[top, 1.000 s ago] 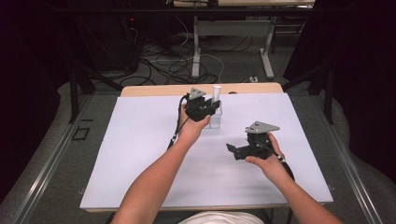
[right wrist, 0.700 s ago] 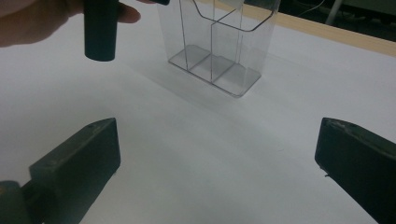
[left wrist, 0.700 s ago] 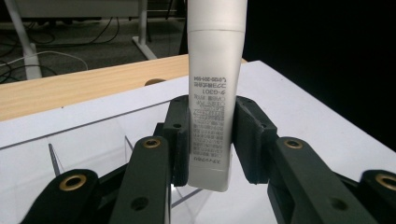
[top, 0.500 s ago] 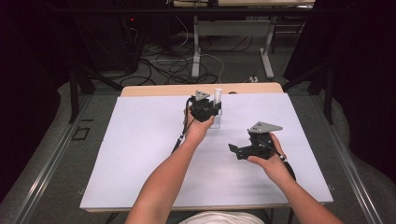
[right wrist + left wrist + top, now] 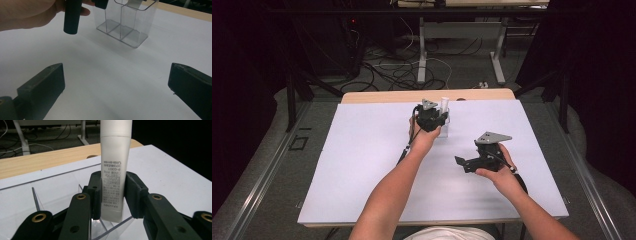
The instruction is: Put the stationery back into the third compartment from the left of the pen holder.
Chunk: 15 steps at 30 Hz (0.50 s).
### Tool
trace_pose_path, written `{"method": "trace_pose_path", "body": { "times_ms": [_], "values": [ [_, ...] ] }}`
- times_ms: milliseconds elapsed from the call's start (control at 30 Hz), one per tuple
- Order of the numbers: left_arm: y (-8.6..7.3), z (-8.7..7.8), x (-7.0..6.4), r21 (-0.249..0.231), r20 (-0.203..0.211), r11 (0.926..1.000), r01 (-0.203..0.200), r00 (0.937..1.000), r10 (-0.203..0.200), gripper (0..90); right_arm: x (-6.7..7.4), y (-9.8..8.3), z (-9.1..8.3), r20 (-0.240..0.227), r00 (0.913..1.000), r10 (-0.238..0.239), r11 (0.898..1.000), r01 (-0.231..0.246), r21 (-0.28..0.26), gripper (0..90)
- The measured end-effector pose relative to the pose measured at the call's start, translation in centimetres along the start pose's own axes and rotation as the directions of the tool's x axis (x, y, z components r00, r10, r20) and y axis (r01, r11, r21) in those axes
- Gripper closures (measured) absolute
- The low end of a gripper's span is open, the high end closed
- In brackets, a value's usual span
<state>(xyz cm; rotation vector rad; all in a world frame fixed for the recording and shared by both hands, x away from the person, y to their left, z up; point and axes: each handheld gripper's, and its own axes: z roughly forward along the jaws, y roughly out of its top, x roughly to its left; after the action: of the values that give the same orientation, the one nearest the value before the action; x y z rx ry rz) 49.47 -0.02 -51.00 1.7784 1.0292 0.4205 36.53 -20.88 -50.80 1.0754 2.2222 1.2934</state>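
While our left gripper (image 5: pixel 112 202) clamps both pads on the white tube (image 5: pixel 113 170), cap end up, its bottom sits just inside the clear plastic organizer (image 5: pixel 125 23) below the jaws. Our right gripper (image 5: pixel 116 82) hangs w/ jaws wide apart, nothing between, organizer well ahead of it on the white table (image 5: pixel 362 165).

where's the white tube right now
The white tube stands upright, clamped in the left gripper, its bottom inside the clear organizer at the table's far middle.
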Motion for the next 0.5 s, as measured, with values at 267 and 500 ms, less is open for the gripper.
{"method": "trace_pose_path", "body": {
  "times_ms": [267, 500],
  "values": [
    [0.0, -0.3, -0.2, 0.028, -0.002, 0.9995, 0.013, 0.9999, -0.013, 66.5, 0.1, -0.1, 0.2, -0.01, 0.9999, -0.005, 1.0, 0.005, 0.011, 0.7],
    [0.4, -3.8, -0.4, -0.014, -0.03, 0.9996, -0.024, 0.9993, 0.024, 40.2, -0.3, -0.1, -0.1, -0.002, 1.0, 0.005, 1.0, -0.005, 0.011, 0.7]
  ]
}}
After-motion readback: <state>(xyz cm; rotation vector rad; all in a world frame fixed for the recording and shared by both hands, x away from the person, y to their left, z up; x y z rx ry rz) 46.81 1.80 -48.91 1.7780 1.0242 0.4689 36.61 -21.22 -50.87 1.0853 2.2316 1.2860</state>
